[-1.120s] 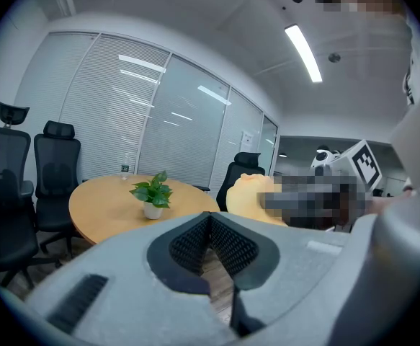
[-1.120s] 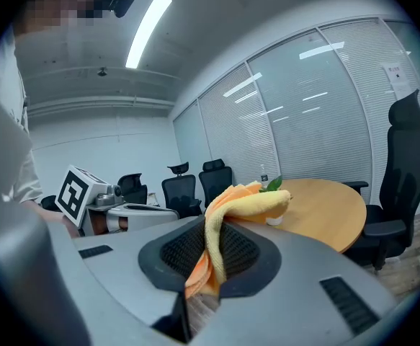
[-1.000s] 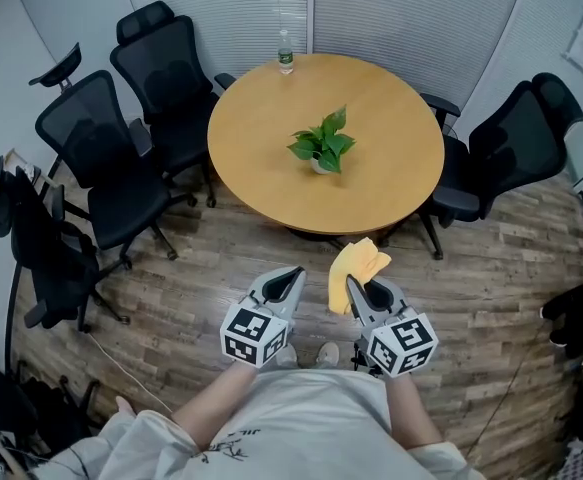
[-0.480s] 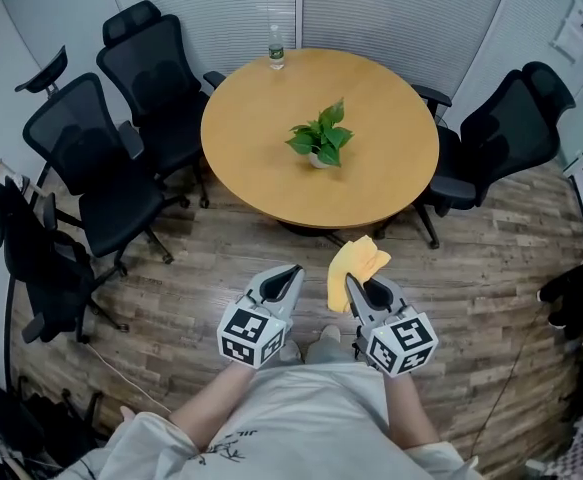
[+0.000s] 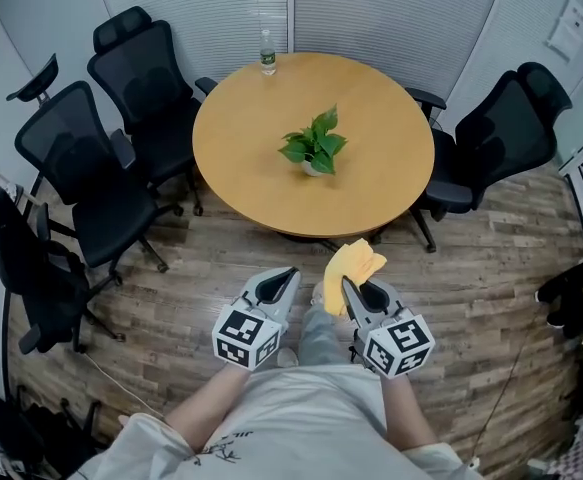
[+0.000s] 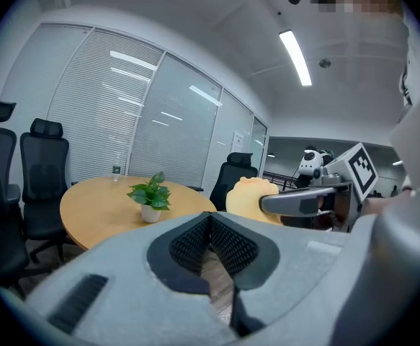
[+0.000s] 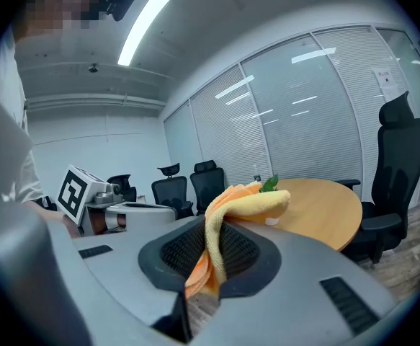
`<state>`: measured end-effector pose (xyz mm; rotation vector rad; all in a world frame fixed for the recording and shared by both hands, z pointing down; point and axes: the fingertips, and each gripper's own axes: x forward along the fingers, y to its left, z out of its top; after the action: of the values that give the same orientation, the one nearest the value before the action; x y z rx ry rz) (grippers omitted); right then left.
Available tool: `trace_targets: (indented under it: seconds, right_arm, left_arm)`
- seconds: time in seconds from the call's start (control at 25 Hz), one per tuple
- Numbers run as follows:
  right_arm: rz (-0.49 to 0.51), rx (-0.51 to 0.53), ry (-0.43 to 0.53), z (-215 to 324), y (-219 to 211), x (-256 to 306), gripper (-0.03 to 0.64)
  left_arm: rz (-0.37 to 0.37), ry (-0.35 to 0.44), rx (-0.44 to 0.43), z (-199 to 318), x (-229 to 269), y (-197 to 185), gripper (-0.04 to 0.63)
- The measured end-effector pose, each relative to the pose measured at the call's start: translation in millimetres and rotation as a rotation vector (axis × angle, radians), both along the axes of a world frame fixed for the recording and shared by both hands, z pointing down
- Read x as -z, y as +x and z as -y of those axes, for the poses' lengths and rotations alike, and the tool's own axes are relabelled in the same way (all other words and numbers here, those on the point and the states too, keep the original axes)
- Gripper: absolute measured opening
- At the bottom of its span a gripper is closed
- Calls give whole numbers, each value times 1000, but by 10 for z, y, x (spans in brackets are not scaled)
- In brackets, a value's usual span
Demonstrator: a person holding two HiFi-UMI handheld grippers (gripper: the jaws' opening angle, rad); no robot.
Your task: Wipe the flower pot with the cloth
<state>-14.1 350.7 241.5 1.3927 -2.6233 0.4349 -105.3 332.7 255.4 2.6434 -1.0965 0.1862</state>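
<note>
Round surface [image 5: 371, 168] upper centre carries pot [image 5: 312, 167]; my right gripper [image 5: 346, 283] clamps cloth [image 5: 353, 265] for wiping; left gripper [image 5: 291, 273] closed, empty.

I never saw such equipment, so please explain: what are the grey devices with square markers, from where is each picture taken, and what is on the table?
No robot: a person holds one claw in each hand. The head view comes from a camera on the person's head, looking down. The other two come from cameras riding on the claws, looking along their jaws. The left claw is shut and empty. The right claw is shut on a yellow cloth. On the round wooden table stand a potted plant and, at the far edge, a bottle. Black office chairs stand around it.
</note>
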Motion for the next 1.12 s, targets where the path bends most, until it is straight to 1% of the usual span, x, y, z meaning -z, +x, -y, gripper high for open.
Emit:
trace_targets:
  seconds: [0.2, 0.48, 0.64, 0.88, 1.12]
  right_arm:
    - [8, 0, -7, 324, 90, -58, 46]
    - [17, 42, 9, 937, 199, -24, 46]
    - [3, 70, 15, 1396, 288, -38, 46]
    - [-3, 60, -17, 2067, 583, -80, 46]
    - [-13, 84, -17, 2691, 838, -50, 46]
  left_arm:
    - [9, -4, -11, 307, -47, 90, 6]
    - [11, -13, -5, 912, -96, 225, 6]
    - [13, -20, 14, 1357, -142, 284, 6]
    - [18, -40, 46, 1979, -172, 414, 6]
    - [5, -38, 90, 2493, -124, 545, 6]
